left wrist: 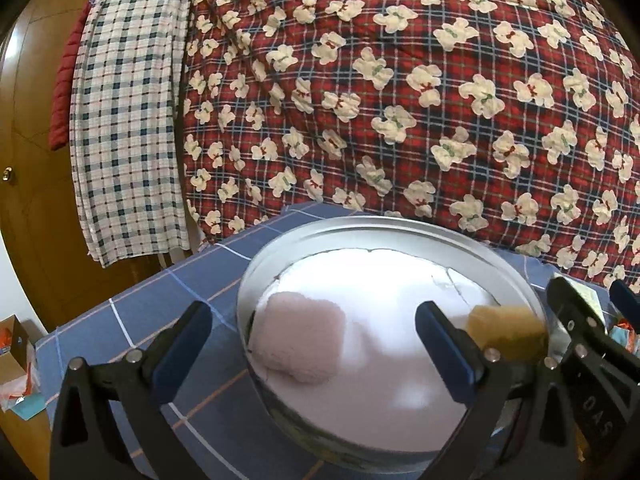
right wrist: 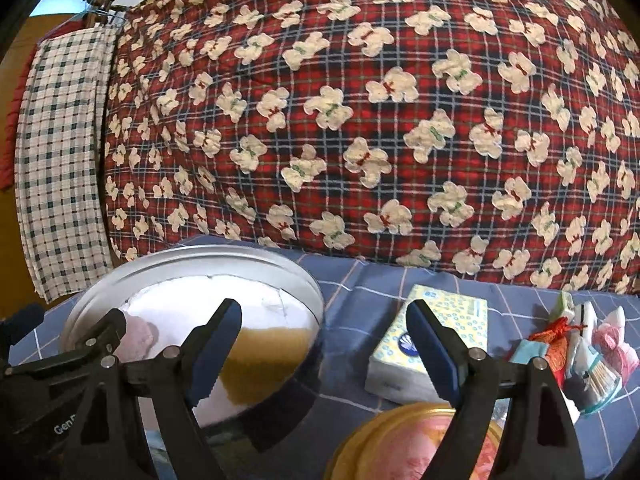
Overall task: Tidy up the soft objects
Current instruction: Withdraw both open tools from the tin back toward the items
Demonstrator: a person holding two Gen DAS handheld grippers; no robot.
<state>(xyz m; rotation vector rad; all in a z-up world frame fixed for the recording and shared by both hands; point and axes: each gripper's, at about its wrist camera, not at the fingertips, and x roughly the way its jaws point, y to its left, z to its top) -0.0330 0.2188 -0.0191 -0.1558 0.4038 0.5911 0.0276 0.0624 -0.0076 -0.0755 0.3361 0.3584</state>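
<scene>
A round silver tin (left wrist: 304,232) with a white lining stands on the blue checked tablecloth. A pale pink fluffy sponge (left wrist: 300,340) lies inside it at the left, and a yellow-brown sponge (left wrist: 504,330) lies inside at the right. My left gripper (left wrist: 316,344) is open and empty, its fingers straddling the tin just above the pink sponge. My right gripper (right wrist: 324,344) is open and empty, hovering beside the tin (right wrist: 192,260), with the yellow-brown sponge (right wrist: 264,364) just right of its left finger. The pink sponge (right wrist: 138,340) shows behind the left gripper's arm.
A tissue pack (right wrist: 432,340) lies right of the tin. A gold-rimmed lid with a pink picture (right wrist: 408,444) sits below my right gripper. A heap of small packets (right wrist: 576,356) lies at the far right. A red bear-print quilt (right wrist: 360,120) hangs behind the table.
</scene>
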